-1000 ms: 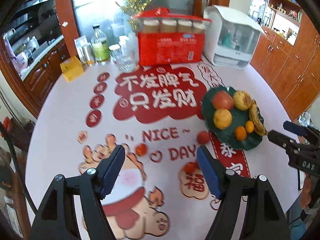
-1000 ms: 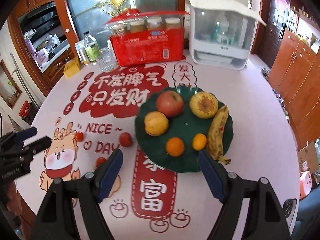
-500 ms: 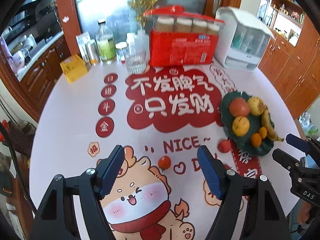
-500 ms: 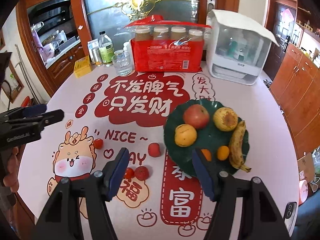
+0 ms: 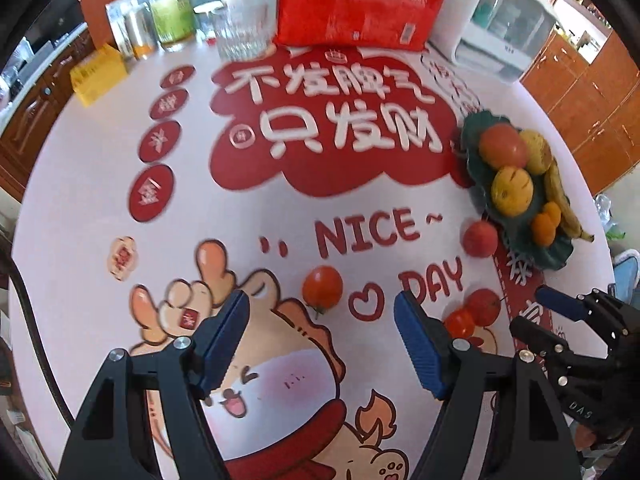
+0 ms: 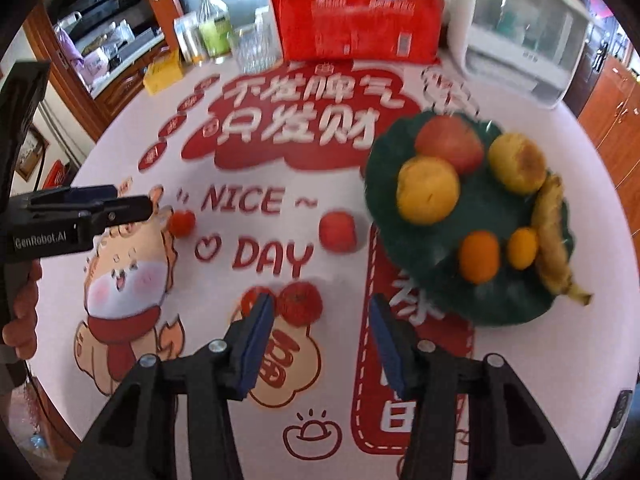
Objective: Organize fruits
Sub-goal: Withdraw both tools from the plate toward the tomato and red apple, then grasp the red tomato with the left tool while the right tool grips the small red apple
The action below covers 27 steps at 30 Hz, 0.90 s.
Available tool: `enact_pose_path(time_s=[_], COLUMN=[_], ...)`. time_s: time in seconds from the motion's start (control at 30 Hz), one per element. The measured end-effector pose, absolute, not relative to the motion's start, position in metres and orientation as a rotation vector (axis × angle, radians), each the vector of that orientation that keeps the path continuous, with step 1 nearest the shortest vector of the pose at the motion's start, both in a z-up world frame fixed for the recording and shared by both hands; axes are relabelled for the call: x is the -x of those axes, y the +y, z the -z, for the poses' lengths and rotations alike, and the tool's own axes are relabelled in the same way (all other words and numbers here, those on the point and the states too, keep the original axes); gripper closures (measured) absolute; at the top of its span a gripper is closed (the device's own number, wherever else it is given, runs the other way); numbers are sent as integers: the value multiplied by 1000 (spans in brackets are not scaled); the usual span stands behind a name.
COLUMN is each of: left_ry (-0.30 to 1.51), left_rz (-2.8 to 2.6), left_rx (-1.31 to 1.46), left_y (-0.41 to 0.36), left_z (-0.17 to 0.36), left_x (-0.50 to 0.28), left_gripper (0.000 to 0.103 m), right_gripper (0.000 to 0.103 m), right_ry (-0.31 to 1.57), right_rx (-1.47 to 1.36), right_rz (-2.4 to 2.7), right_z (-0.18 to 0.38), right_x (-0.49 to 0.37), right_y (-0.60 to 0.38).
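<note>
A dark green leaf-shaped plate (image 6: 496,304) (image 5: 480,168) holds a red apple (image 6: 448,142), two yellow fruits, two small oranges and a banana (image 6: 554,236). Several small red tomatoes lie loose on the printed tablecloth. My left gripper (image 5: 322,312) is open, low over the table, with one tomato (image 5: 322,288) just ahead between its fingers. My right gripper (image 6: 322,312) is open, with a tomato (image 6: 300,304) just ahead near its left finger and a second tomato (image 6: 252,298) partly hidden behind that finger. Another tomato (image 6: 338,231) lies beside the plate's left edge.
At the table's back stand a red pack of bottles (image 5: 360,8), a white box appliance (image 6: 524,32), a glass (image 5: 242,38), bottles and a yellow box (image 5: 98,76). The round table's edge curves close on both sides. Each gripper shows in the other's view.
Both grippers have dropped lower and moved forward toward the loose tomatoes. The left one now has a tomato between its fingers' line; the right has closed in on the pair near the front.
</note>
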<state>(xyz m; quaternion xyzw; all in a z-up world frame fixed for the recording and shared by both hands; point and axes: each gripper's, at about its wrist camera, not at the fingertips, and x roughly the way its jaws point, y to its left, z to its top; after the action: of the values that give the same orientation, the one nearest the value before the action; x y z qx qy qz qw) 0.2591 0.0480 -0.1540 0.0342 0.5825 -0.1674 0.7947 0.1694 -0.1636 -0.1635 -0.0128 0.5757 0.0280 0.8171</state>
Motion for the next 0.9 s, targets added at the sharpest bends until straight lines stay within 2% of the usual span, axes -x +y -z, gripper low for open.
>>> enact_pose_path(time_s=[0.33,0.43,0.5,0.67,0.9], left_ry=[1289,1287,1291,1293,1305], left_rz=[376,370,370,378,396], left_rx=[-5,13,29,32,38], left_y=[49,51,52,51,42], left_z=[180,183,185,190,197], left_x=[-266,-268,-269,-268,-267], left_gripper=[42,49,55,61,79], right_gripper=[57,57,62,68,70], right_ry=[1249,1256,1260,1268,1258], right_rx=[17,25,22,12,-7], right_rz=[-106,-111,-118,-123,-124], right_z=[190,195,199,205,206], right_x=[-174,-176,-178,-181,-182], right_y=[-160,-157,-156,-155,-157])
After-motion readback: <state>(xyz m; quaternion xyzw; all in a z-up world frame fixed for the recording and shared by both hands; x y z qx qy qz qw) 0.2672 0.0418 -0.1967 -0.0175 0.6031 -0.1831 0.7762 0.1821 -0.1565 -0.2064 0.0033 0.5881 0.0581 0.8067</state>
